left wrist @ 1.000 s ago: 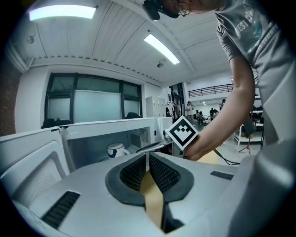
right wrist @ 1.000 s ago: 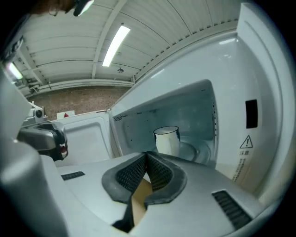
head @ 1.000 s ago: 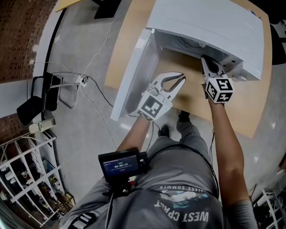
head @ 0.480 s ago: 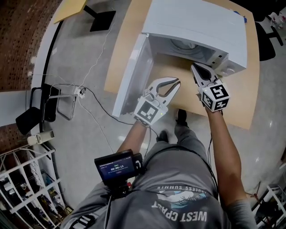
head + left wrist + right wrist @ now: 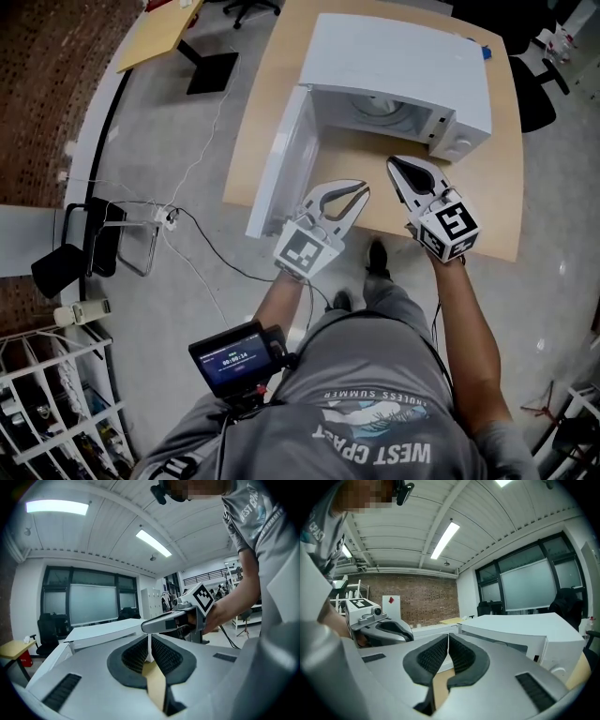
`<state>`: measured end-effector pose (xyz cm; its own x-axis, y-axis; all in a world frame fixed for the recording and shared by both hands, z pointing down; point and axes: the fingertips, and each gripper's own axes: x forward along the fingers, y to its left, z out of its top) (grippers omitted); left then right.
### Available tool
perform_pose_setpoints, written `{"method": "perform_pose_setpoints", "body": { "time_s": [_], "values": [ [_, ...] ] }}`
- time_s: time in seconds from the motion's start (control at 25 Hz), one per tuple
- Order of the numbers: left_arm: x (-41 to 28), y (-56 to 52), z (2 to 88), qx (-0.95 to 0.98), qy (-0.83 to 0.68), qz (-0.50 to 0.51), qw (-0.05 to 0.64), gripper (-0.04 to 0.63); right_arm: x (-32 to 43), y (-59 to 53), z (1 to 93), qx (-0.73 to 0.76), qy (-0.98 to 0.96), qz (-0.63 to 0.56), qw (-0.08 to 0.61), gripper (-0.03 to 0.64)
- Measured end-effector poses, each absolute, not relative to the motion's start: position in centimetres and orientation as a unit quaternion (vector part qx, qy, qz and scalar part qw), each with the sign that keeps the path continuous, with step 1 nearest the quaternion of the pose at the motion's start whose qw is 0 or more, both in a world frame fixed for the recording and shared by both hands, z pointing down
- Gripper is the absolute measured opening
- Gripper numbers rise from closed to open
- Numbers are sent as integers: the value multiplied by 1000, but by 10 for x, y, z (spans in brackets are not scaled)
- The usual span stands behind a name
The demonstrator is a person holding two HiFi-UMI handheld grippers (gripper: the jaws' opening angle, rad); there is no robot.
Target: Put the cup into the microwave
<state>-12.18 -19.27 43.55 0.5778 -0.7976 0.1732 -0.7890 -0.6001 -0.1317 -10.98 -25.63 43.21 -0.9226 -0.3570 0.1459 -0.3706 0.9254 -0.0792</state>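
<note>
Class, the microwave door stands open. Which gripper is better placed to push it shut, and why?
Probably left. The left gripper hangs beside the open door, which swings out on that side of the microwave; the right gripper sits before the opening, farther away. Both are shut and empty.

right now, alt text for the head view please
Seen from above, a person stands before a white microwave on a wooden table, its door swung open at the left. The left gripper and right gripper, both shut and empty, are held just outside it.
</note>
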Motion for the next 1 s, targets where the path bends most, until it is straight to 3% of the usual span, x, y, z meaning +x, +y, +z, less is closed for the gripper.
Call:
{"method": "perform_pose_setpoints", "body": {
  "time_s": [1.0],
  "values": [
    [-85,-29,343,-906,412,-75,64,23,-55,-42,324,144,-989,13,23,20]
  ]
}}
